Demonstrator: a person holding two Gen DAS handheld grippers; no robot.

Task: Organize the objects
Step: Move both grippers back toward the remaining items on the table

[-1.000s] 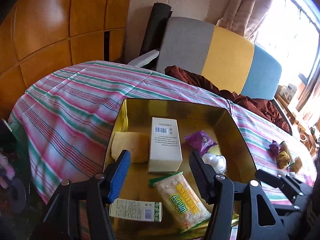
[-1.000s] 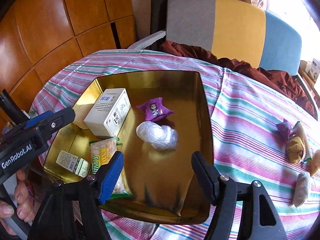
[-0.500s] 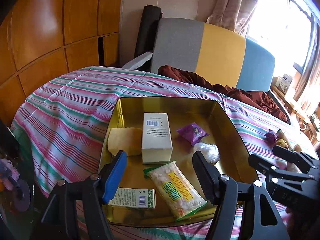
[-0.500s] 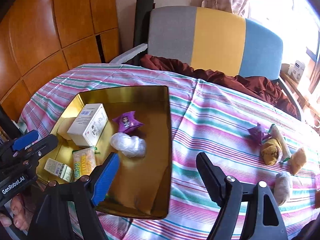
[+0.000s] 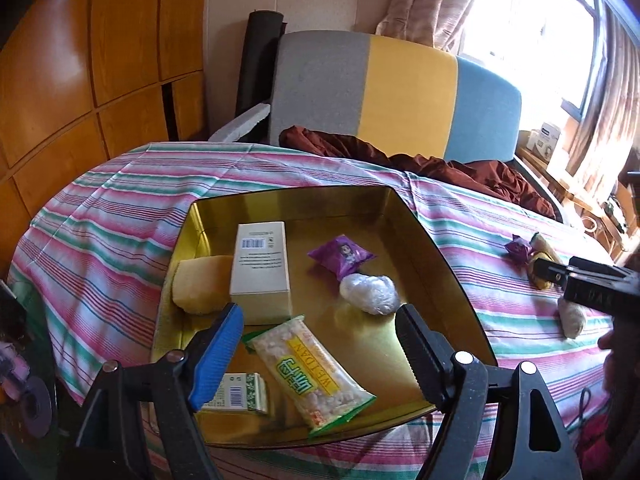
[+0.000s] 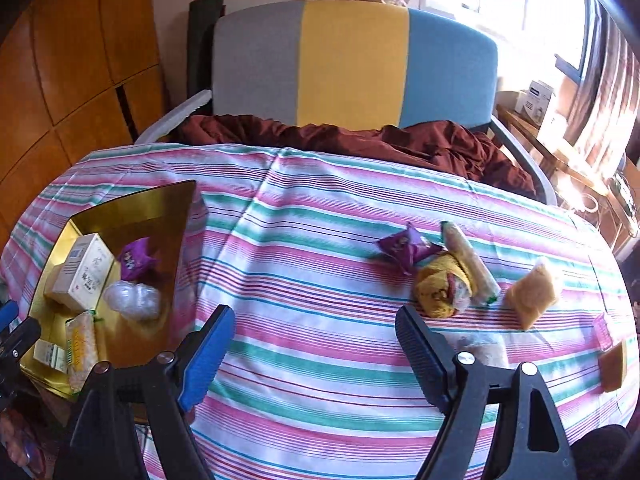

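A gold tray (image 5: 448, 264) on the striped tablecloth holds a white box (image 5: 260, 268), a purple candy packet (image 5: 342, 256), a clear wrapped lump (image 5: 370, 288), a yellow snack pack (image 5: 308, 376), a small green-white box (image 5: 236, 394) and a yellow bun (image 5: 200, 284). My left gripper (image 5: 320, 344) is open and empty above the tray's near edge. My right gripper (image 6: 316, 348) is open and empty above bare cloth right of the tray (image 6: 132, 204). Loose snacks lie further right: a purple packet (image 6: 406, 246), a yellow wrapped cake (image 6: 438, 288), a long bar (image 6: 470, 262), a tan pastry (image 6: 530, 294).
A grey, yellow and blue chair (image 6: 352, 64) with a maroon cloth (image 6: 360, 136) stands behind the table. Wooden panels (image 5: 80, 60) are at the left. Two more snacks (image 6: 612, 364) lie at the table's right edge. A wrapped piece (image 6: 486, 350) lies behind my right finger.
My right gripper has swung right, from over the tray to over the cloth near the loose snacks. My left gripper has pulled back a little from the tray.
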